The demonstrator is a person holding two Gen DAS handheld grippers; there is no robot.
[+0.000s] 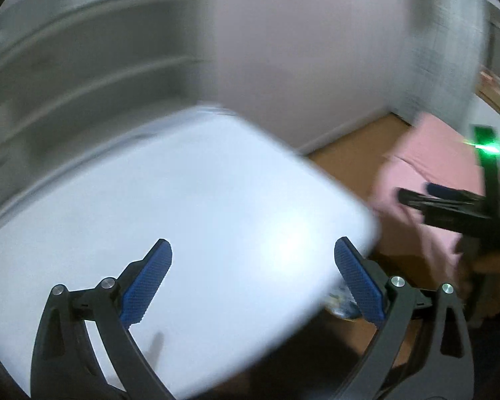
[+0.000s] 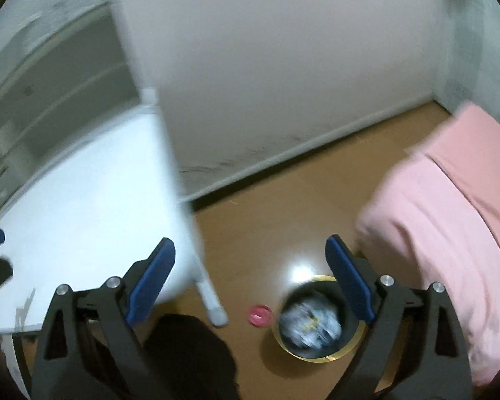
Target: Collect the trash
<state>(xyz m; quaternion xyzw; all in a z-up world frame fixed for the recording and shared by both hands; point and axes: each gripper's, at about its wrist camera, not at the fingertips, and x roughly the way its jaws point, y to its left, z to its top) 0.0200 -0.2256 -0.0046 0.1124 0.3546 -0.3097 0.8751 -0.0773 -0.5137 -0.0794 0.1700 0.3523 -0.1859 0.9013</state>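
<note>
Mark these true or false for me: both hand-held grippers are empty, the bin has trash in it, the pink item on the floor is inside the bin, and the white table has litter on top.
1. Both hand-held grippers are open and hold nothing. True: the left hand-held gripper and right hand-held gripper each show spread fingers with nothing between them.
2. The gold-rimmed bin holds crumpled trash. True.
3. The small pink item lies inside the bin. False: it lies on the brown floor just left of the bin.
4. The white table carries litter. False: no litter shows on the visible top.
</note>
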